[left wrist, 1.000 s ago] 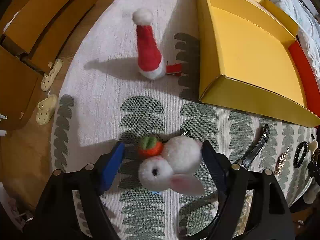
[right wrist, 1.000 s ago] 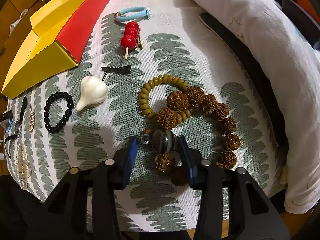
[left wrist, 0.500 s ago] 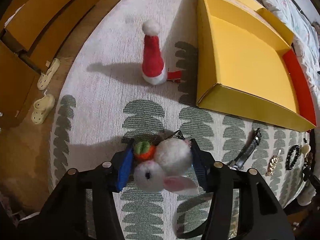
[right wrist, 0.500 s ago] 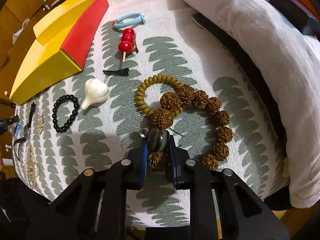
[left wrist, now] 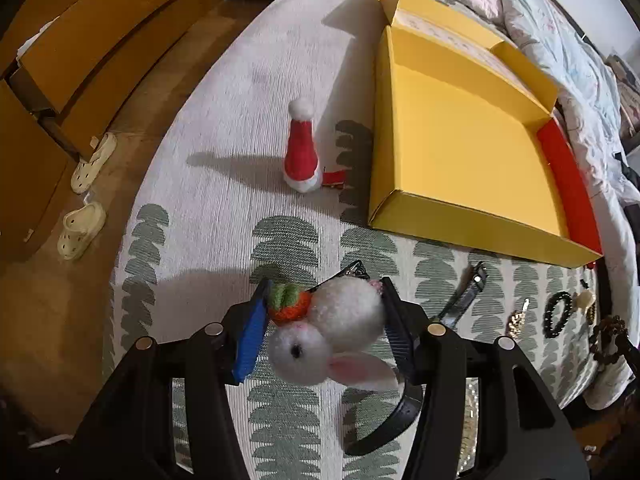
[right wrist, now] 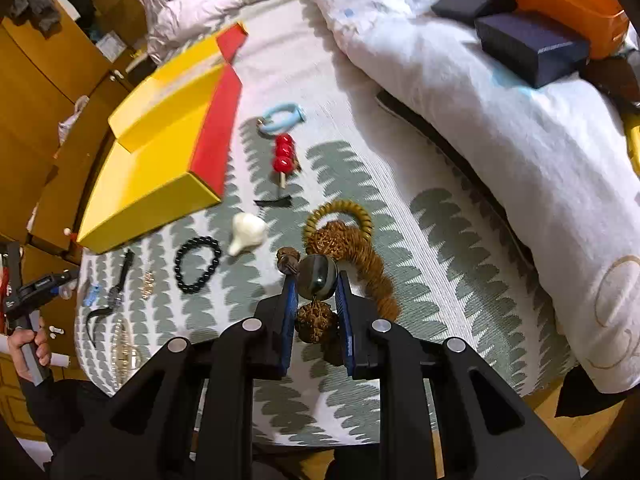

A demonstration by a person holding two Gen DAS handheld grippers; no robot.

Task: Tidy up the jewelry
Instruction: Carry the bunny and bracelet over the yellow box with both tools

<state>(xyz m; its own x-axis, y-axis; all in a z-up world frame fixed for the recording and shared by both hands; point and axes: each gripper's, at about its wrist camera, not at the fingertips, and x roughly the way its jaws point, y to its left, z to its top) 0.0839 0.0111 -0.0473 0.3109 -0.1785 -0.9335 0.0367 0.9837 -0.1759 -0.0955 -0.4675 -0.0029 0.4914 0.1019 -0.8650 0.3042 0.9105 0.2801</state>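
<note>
Your bed (left wrist: 224,168), spread with a white cover printed in green leaf shapes, carries everything, and a pale quilt (right wrist: 500,92) is heaped along its far side with two dark blue boxes (right wrist: 532,46) lying on it. The yellow tray (left wrist: 460,160) with its red edge sits open on the cover, nothing visible inside it. Your left tongs (left wrist: 324,316) are pinching a white pompom bunny clip (left wrist: 340,320) with a small orange and green carrot at its side; the bunny hangs between the blue pads above the cover, short of the tray's near wall. Your right tongs (right wrist: 316,284) are pressed onto the big dark bead (right wrist: 317,277) of a brown seed bracelet (right wrist: 360,256), the bead raised and the rest of the strand trailing down to the cover, blurred. Under that strand lies an olive bead ring (right wrist: 340,212). A red Santa hat clip (left wrist: 301,148) stands upright just beside the tray's left wall. Near the tray's front corner lie a white garlic-shaped charm (right wrist: 248,232), a black bead bracelet (right wrist: 198,264), a dark strap (right wrist: 120,280) and a small gold clip (right wrist: 147,284). Farther back sit a red berry stick (right wrist: 283,154) and a light blue ring (right wrist: 282,116).
</note>
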